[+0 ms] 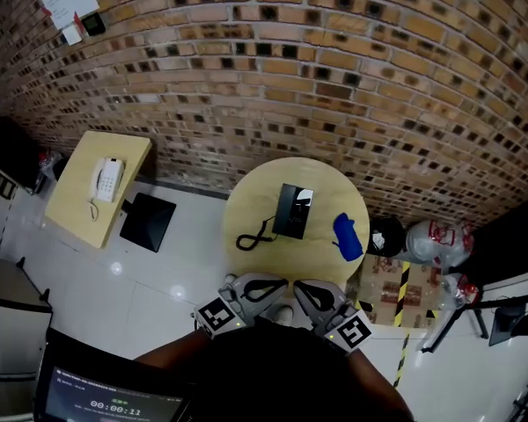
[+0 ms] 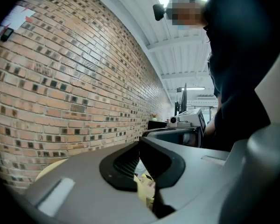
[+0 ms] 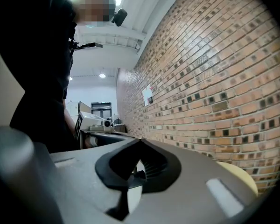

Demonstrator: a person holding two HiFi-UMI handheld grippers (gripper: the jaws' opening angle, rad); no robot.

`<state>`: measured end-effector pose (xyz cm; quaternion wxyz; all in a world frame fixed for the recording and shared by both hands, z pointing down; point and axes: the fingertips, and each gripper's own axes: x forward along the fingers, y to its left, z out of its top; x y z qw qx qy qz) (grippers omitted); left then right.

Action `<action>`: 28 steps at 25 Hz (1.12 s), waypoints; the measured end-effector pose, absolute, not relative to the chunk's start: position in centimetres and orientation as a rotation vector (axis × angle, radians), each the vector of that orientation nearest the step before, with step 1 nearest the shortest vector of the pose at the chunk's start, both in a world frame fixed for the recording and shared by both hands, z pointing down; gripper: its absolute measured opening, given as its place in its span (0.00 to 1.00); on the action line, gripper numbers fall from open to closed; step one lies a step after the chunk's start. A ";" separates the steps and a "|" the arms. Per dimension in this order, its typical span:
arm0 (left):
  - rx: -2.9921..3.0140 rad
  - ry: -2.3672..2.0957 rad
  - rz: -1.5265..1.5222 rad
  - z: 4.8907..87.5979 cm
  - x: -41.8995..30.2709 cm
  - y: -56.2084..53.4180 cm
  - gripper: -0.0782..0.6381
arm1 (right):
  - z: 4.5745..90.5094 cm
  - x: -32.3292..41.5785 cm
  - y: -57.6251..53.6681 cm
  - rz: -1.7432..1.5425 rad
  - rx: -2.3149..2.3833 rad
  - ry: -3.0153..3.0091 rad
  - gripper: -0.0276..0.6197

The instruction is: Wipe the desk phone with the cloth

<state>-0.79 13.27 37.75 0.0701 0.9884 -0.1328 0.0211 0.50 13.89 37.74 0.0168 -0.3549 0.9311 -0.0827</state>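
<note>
Since the brick wall (image 1: 334, 77) fills the upper part of the head view, we take our bearings from the round worktop (image 1: 246, 202) that stands against its foot. The desk phone (image 1: 292, 211), black and with its handset on the cradle, lies near the middle of this worktop, and its coiled cord (image 1: 251, 237) trails off to the left. The cloth (image 1: 348, 238), a blue bundle, lies to the right of the phone near the worktop's rim and does not touch the phone. A second, white phone (image 1: 108, 180) sits on a rectangular worktop (image 1: 75, 214) well off to the left and plays no part in this task. We hold both grippers close to the body, short of the round worktop's near edge. The left claw (image 2: 140, 141) has its jaws together with nothing between them, and the right claw (image 3: 140, 141) is likewise closed and empty. We judge that wiping has not begun and that the step in hand is fetching the cloth. The next move calls for carrying the right claw out over the worktop, spreading its jaws and closing them on the bundle; the left claw could steady the phone.
</note>
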 end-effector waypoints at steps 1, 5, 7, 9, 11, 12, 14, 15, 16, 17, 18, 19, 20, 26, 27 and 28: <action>2.970 -0.402 0.060 37.7 -0.8 13.3 0.11 | 37.6 0.5 13.9 -0.251 -1.105 2.894 0.04; 2.970 -0.404 0.060 37.4 -0.7 13.4 0.11 | 37.7 0.4 13.8 -0.241 -1.123 2.913 0.04; 2.971 -0.410 0.060 37.4 -0.7 13.4 0.11 | 37.7 0.4 13.8 -0.250 -1.126 2.911 0.04; 2.972 -0.424 0.053 37.2 -0.8 13.1 0.11 | 37.5 0.6 13.6 -0.247 -1.134 2.906 0.04; 2.974 -0.443 0.044 37.0 -0.9 12.6 0.11 | 37.4 0.8 13.3 -0.234 -1.142 2.904 0.04; 2.978 -0.449 0.039 36.9 -0.9 12.4 0.11 | 37.2 0.8 13.1 -0.227 -1.144 2.902 0.04; 2.984 -0.454 0.033 36.7 -0.8 12.0 0.11 | 37.0 0.8 12.8 -0.216 -1.146 2.903 0.04; 2.985 -0.454 0.030 36.5 -0.8 11.9 0.11 | 37.0 0.8 12.7 -0.213 -1.148 2.904 0.04; 2.986 -0.454 0.028 36.4 -0.7 11.8 0.11 | 37.0 0.8 12.5 -0.212 -1.151 2.905 0.04; 2.988 -0.455 0.027 36.3 -0.6 11.7 0.11 | 37.0 0.9 12.4 -0.216 -1.155 2.904 0.04; 2.990 -0.457 0.024 36.2 -0.6 11.6 0.11 | 37.0 0.9 12.3 -0.222 -1.161 2.902 0.04; 2.992 -0.459 0.020 36.1 -0.5 11.4 0.11 | 37.1 1.0 12.2 -0.229 -1.167 2.901 0.04; 2.994 -0.462 0.015 35.9 -0.5 11.2 0.11 | 37.1 1.0 12.0 -0.232 -1.171 2.899 0.04; 2.999 -0.476 0.005 35.5 -0.5 9.9 0.11 | 37.1 1.2 11.2 -0.238 -1.186 2.888 0.04; 3.002 -0.474 0.008 35.5 -0.5 9.8 0.11 | 37.1 1.3 11.1 -0.239 -1.187 2.887 0.04; 3.006 -0.472 0.012 35.6 -0.5 9.8 0.11 | 37.1 1.3 11.0 -0.240 -1.188 2.886 0.04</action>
